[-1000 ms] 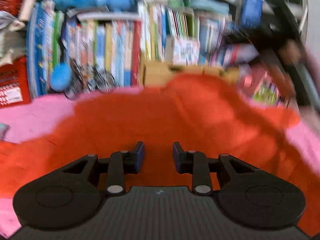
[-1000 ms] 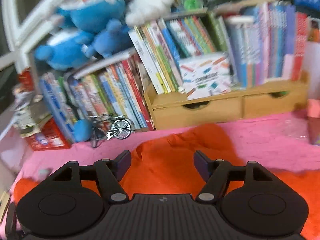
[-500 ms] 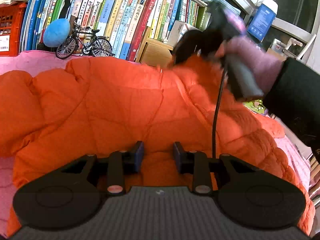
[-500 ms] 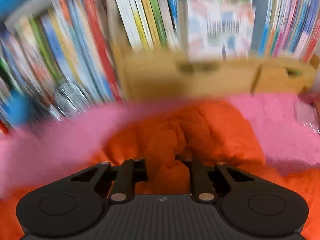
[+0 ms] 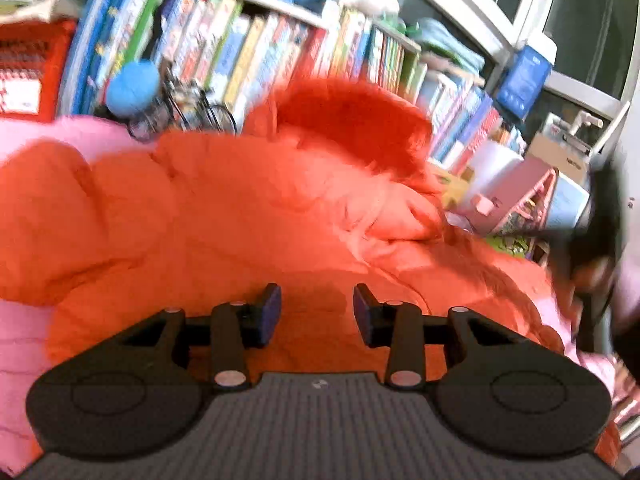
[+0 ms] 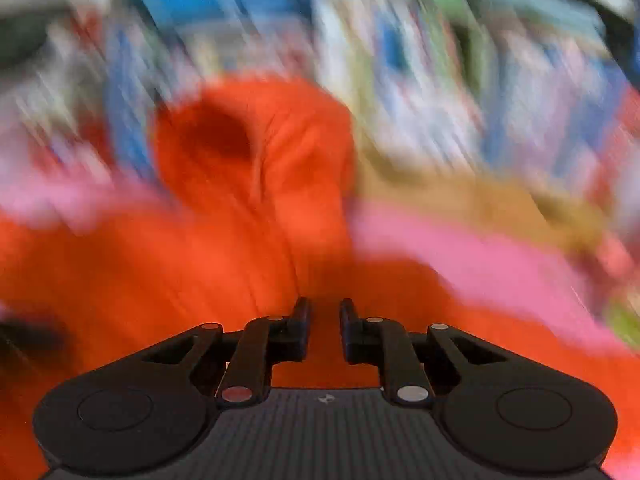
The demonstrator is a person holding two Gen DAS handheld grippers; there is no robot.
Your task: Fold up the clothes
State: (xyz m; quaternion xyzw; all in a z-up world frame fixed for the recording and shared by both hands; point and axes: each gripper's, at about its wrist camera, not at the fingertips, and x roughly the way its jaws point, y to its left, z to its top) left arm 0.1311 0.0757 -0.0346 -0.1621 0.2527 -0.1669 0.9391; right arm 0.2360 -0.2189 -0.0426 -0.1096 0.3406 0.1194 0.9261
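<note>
An orange padded jacket (image 5: 256, 216) lies spread over a pink blanket (image 5: 24, 344), filling the near and middle ground of the left wrist view, with a row of books (image 5: 256, 52) standing along the far side. The left gripper (image 5: 316, 308) hangs just above the near part of the jacket, its jaws opening, with only a visible gap between the blue pads (image 5: 270, 308) and no cloth pinched there; half a second ago the two fingers stood closer together. At the far side a hooded or sleeve-like part of the jacket now rises in a hump with a dark hollow (it lay lower in the earlier view, where the other hand reached over it). At the right edge a dark sleeve (image 5: 604, 216) shows, blurred.

The right wrist view is heavily smeared. The right gripper (image 6: 324, 320) has its fingers drawn nearly together over orange cloth, and a narrow strip of the jacket (image 6: 248, 208) shows in the gap, though whether the pads actually pinch it cannot be told from this view. A second ago those fingers stood wide apart; half a second ago they had closed around a bunched fold. The books behind are now only streaks of colour, and the pink blanket (image 6: 460, 256) runs off to the right.
</note>
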